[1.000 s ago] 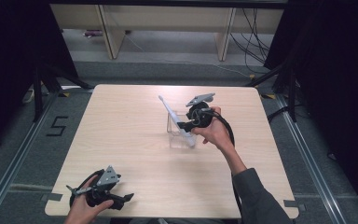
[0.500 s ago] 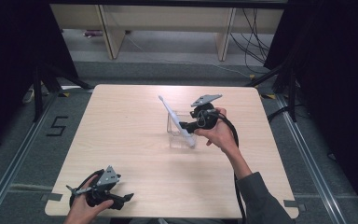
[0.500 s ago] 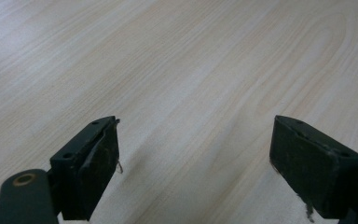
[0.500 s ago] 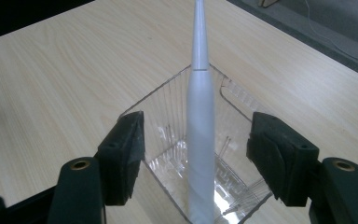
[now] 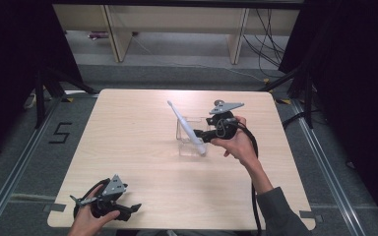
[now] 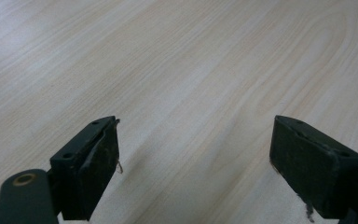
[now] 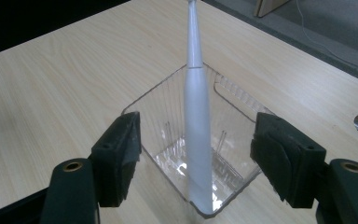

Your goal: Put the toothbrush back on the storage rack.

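A white electric toothbrush (image 5: 187, 126) (image 7: 198, 116) stands slanted in a clear square plastic container (image 5: 195, 119) (image 7: 154, 93) at the table's middle. Its base rests in the container's near corner and its head leans up and to the left over the rim. My right gripper (image 5: 200, 136) (image 7: 196, 135) is open just right of the container, with the jaws spread wide on either side of it and touching nothing. At the table's near left corner my left gripper (image 5: 132, 209) (image 6: 193, 154) is open over bare wood, holding nothing.
The light wooden table (image 5: 128, 128) has black frame posts and dark floor around it. A black cable (image 5: 252, 147) trails from the right gripper down along the forearm. Wooden shelving (image 5: 118, 34) stands behind the far edge.
My right gripper has drawn back a little to the right and toward the near side. The toothbrush and container have stayed put. The left gripper has not moved.
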`<state>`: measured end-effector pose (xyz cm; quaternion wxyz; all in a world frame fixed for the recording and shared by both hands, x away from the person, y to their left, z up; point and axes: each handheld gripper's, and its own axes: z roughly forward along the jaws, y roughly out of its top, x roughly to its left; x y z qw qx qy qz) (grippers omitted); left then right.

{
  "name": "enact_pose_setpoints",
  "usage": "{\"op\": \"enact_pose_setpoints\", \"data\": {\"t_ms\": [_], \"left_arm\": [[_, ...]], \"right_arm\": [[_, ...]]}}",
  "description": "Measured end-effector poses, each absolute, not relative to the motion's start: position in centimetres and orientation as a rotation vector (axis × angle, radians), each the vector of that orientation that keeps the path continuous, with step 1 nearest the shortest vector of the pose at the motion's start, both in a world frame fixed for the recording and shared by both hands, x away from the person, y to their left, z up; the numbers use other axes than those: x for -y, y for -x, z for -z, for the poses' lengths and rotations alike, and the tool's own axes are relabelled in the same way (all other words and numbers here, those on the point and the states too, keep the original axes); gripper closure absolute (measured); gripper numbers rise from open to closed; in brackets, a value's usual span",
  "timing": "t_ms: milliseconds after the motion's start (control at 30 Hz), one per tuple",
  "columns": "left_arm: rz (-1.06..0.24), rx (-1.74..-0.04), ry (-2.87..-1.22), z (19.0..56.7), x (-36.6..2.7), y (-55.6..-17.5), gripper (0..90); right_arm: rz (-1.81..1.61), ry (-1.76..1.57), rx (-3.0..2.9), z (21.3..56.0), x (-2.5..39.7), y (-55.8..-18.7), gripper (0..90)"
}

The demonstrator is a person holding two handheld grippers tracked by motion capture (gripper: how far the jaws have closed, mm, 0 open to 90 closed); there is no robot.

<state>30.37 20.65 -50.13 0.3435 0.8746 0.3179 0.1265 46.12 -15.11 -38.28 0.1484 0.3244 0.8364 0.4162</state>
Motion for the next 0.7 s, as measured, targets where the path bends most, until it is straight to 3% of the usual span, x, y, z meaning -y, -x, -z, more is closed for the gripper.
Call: {"op": "enact_pose_setpoints", "data": {"t_ms": [467,700], "left_arm": [[-0.331,-0.825,-2.269,50.2,-20.7,-30.4,15.3],[-0.327,-0.825,-2.272,50.1,-20.7,-30.4,15.3]], "right_arm": [[-1.229,-0.936,-2.389,38.5,16.1,-45.2,31.9],[-1.224,-0.94,-2.372,38.9,16.6,-44.9,24.5]]}}
